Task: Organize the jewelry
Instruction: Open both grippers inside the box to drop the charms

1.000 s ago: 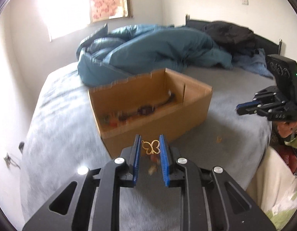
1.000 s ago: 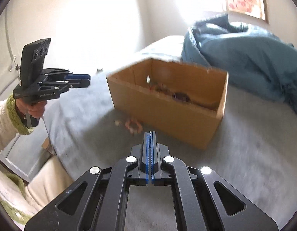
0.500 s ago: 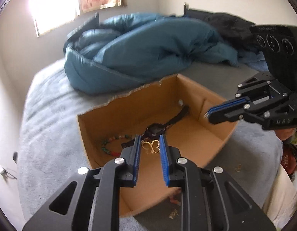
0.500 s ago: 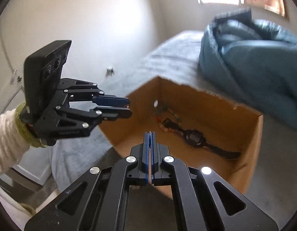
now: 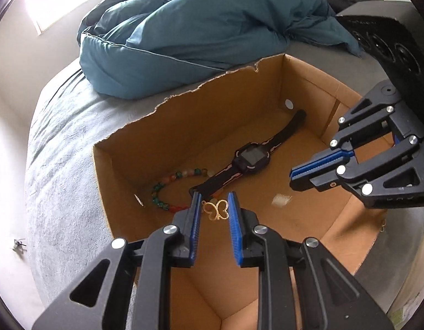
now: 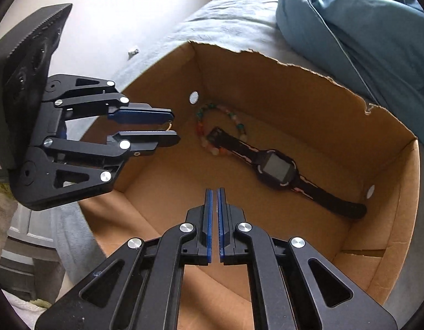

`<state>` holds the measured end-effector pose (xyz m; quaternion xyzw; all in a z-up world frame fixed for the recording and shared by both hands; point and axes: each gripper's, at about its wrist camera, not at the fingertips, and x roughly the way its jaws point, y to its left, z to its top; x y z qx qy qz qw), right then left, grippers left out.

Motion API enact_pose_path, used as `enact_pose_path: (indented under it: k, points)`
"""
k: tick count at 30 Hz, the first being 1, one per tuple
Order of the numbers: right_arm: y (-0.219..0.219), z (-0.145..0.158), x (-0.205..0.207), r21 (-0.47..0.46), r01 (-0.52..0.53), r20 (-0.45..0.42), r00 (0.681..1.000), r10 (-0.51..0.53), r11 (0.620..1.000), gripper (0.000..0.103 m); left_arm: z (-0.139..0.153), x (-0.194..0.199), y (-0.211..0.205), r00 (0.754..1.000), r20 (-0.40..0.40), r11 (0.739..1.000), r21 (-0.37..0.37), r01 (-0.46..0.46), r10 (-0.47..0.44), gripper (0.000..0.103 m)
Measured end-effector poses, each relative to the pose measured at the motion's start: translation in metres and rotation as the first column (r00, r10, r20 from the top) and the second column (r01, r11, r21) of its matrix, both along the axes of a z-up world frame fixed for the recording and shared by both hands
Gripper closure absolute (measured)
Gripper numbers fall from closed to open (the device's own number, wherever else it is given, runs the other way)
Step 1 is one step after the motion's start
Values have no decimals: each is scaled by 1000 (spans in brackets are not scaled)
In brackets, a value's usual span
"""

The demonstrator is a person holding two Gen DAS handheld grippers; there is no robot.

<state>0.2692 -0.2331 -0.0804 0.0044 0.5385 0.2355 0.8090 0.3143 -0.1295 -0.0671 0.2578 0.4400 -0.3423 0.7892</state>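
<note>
Both grippers are now hanging over the open cardboard box (image 5: 146,126), where a second ago they were short of its near wall. Left gripper (image 5: 213,211) is holding a gold butterfly pendant (image 5: 216,210) clamped between its blue pads, poised above the box floor near the left end. Right gripper (image 6: 214,220) is parting its jaws just a crack, with nothing between them; a small pale ridged piece (image 5: 280,200) is showing just below its tips in the left wrist view, and I am judging it to be falling or just landed, though I cannot tell which.

Already lying in the box are a black watch (image 6: 277,166) stretched across the floor and a beaded bracelet (image 6: 212,126) curled near the corner, its loop touching one end of the strap. So the sorting is looking well along, with the pendant not yet let go.

Hard to read: the pale piece is blurred, so what it is stays unclear. The near wall of the box is hidden behind the gripper bodies, and something small and gold (image 5: 381,227) is lying on the grey bedcover (image 5: 60,165) outside the box's right edge, too tiny to name.
</note>
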Motion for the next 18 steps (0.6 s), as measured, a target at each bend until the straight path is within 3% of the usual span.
enact_pose_path:
  k: [10,18]
  points:
    - [-8,4,3,9,27,17,999,-27,1000,87,0,3,-2,1000,-6,1000,21,-10,10,67]
    - [-25,18,-4,34,58,64,996,-60,998,75,8,-2,6,1000,1,1000,-8,-29,29,66]
